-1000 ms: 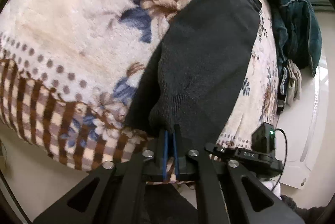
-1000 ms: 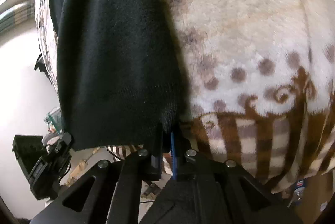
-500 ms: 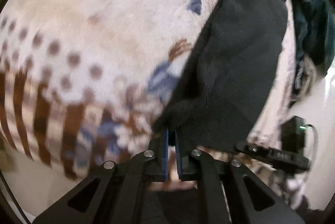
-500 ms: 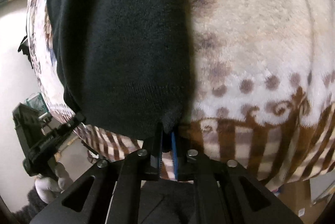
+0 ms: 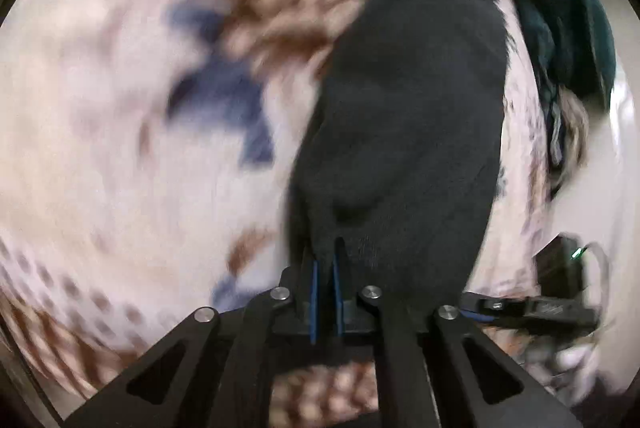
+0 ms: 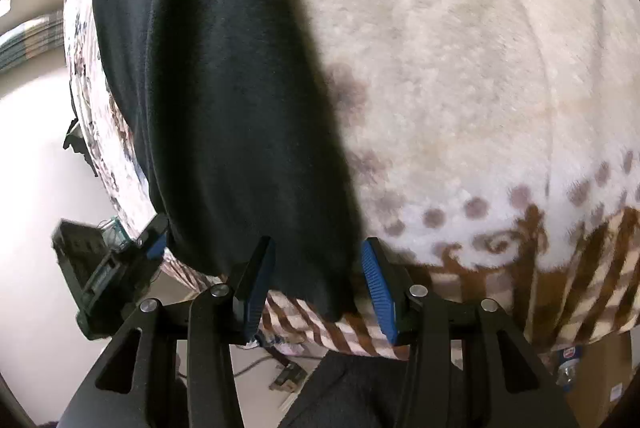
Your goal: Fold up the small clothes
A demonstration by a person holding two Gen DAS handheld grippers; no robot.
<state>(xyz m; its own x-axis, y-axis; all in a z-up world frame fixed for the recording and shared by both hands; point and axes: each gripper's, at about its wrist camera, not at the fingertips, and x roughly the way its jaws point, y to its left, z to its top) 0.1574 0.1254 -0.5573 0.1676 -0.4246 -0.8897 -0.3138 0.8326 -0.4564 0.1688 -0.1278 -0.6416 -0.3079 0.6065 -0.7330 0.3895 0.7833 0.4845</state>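
Note:
A black knit garment [image 5: 408, 116] lies stretched out on a cream blanket [image 5: 100, 132] with blue and brown flowers. My left gripper [image 5: 325, 260] is shut on the garment's near corner, the dark cloth pinched between its blue pads; this view is blurred. In the right wrist view the same black garment [image 6: 224, 100] runs away from me along the left. My right gripper [image 6: 318, 260] has its jaws opening. The garment's near hem lies loose between the pads, which no longer press on it.
The blanket [image 6: 480, 76] ends in a brown striped border [image 6: 580, 268] near me. A teal garment [image 5: 560, 12] is heaped at the far right in the left wrist view. The other gripper [image 6: 116, 268] shows at the lower left over a pale floor.
My right gripper has let go of the black hem and spread its jaws. My left gripper, still pinching its corner, has sunk toward the blanket and rolled a little.

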